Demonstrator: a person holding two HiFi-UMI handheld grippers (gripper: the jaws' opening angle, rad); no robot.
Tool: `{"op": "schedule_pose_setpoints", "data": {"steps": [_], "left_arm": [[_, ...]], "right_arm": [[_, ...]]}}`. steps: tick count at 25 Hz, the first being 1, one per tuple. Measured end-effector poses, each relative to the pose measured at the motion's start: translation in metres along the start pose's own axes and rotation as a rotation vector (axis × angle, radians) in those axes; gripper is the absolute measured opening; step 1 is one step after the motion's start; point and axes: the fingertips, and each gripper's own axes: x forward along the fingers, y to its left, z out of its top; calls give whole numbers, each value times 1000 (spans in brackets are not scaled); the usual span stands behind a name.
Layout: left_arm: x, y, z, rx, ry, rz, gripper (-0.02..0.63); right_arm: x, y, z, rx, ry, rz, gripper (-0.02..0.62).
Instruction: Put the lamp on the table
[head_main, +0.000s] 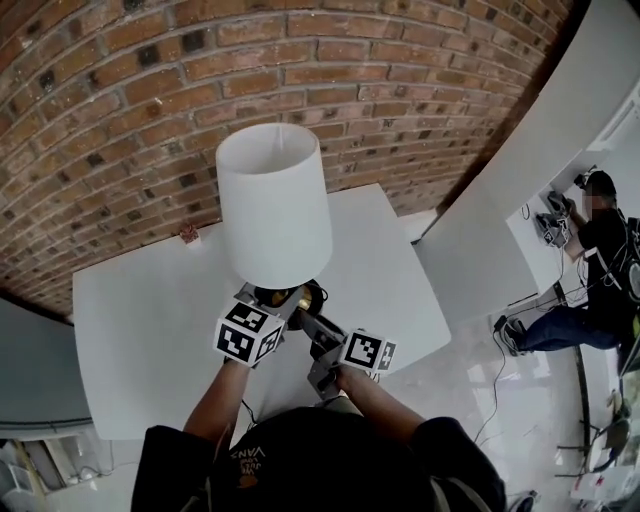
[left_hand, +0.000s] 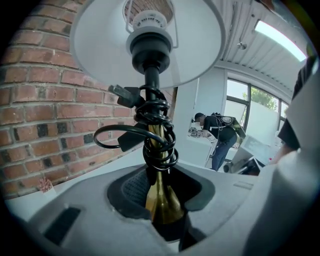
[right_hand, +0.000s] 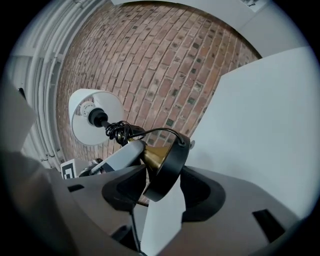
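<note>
The lamp has a white shade (head_main: 272, 200), a brass stem (left_hand: 161, 197) with black cord (left_hand: 155, 135) wound round it, and a round black base (right_hand: 167, 167). It stands over the near middle of the white table (head_main: 140, 320). My left gripper (head_main: 285, 302) is shut on the brass stem just above the base, and its pads (left_hand: 132, 187) press the flared brass. My right gripper (head_main: 320, 338) is open. The base's rim stands between its jaws (right_hand: 162, 192) with a gap at the right pad (right_hand: 202, 192). Whether the base rests on the table I cannot tell.
A brick wall (head_main: 150, 110) runs behind the table. A small reddish thing (head_main: 188, 235) lies on the table near the wall. A white partition (head_main: 560, 130) rises to the right, with a person (head_main: 600, 260) at a bench beyond it. The table's front edge is near my arms.
</note>
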Motion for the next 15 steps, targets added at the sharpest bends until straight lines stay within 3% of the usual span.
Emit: {"op": "schedule_pose_setpoints", "data": {"steps": [8,15], "left_arm": [[51,26,47,-23,-44,112,123],[78,57,71,-1,-47,219,117]], "right_arm": [[20,-11,78,-58,45,89,209],[30,-26,133,-72,18,137,209]]}}
